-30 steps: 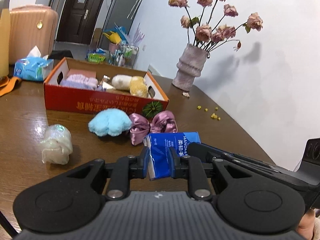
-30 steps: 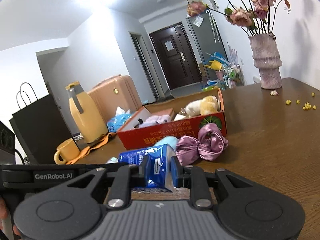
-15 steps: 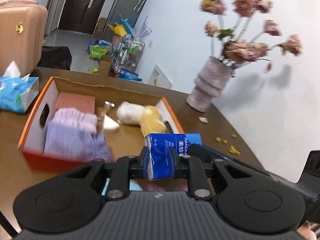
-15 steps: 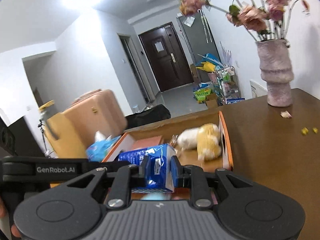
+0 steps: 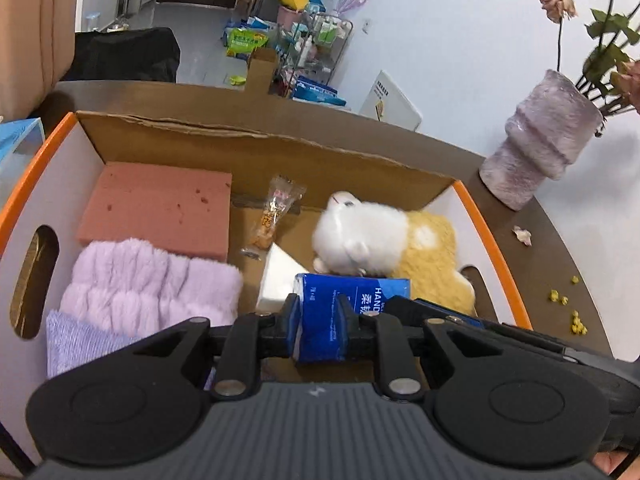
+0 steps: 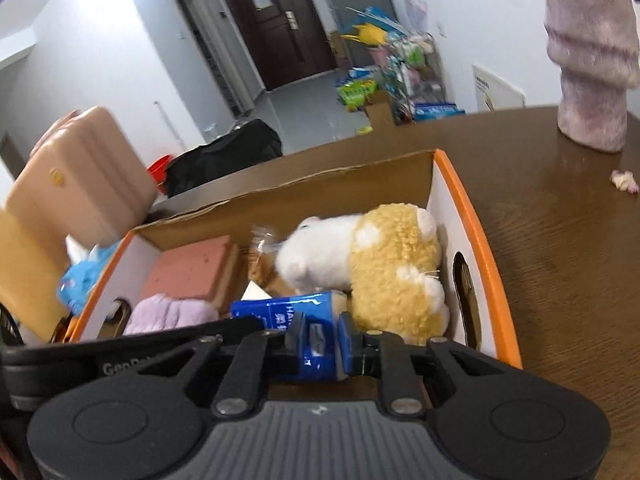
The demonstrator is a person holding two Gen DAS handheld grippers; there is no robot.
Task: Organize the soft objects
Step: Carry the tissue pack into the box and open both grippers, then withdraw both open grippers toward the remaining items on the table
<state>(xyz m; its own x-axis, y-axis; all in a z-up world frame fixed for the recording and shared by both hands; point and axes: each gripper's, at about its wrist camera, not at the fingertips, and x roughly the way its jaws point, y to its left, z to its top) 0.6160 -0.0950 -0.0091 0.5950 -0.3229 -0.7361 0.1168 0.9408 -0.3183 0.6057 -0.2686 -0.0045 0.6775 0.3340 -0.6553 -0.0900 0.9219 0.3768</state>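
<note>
Both grippers are shut on one blue tissue pack (image 5: 320,320), held over the open cardboard box (image 5: 260,140) with an orange rim. My left gripper (image 5: 319,326) clamps one end; my right gripper (image 6: 320,344) clamps the other end of the pack (image 6: 296,316). In the box lie a pink sponge block (image 5: 156,208), a lilac fluffy cloth (image 5: 148,288), a white and yellow plush toy (image 5: 380,240), a small snack bag (image 5: 276,212) and a white wedge (image 5: 280,276). The plush (image 6: 380,264) and sponge (image 6: 192,272) also show in the right wrist view.
The box stands on a brown wooden table (image 6: 560,240). A pinkish vase (image 5: 536,152) with flowers stands to the right of the box, with yellow crumbs (image 5: 564,300) near it. A blue tissue box (image 5: 16,148) sits left of the box. A pink suitcase (image 6: 76,184) stands beyond the table.
Both grippers have carried the blue tissue pack forward from the table front to above the inside of the box. The scrunchie and blue plush on the table have passed out of view.
</note>
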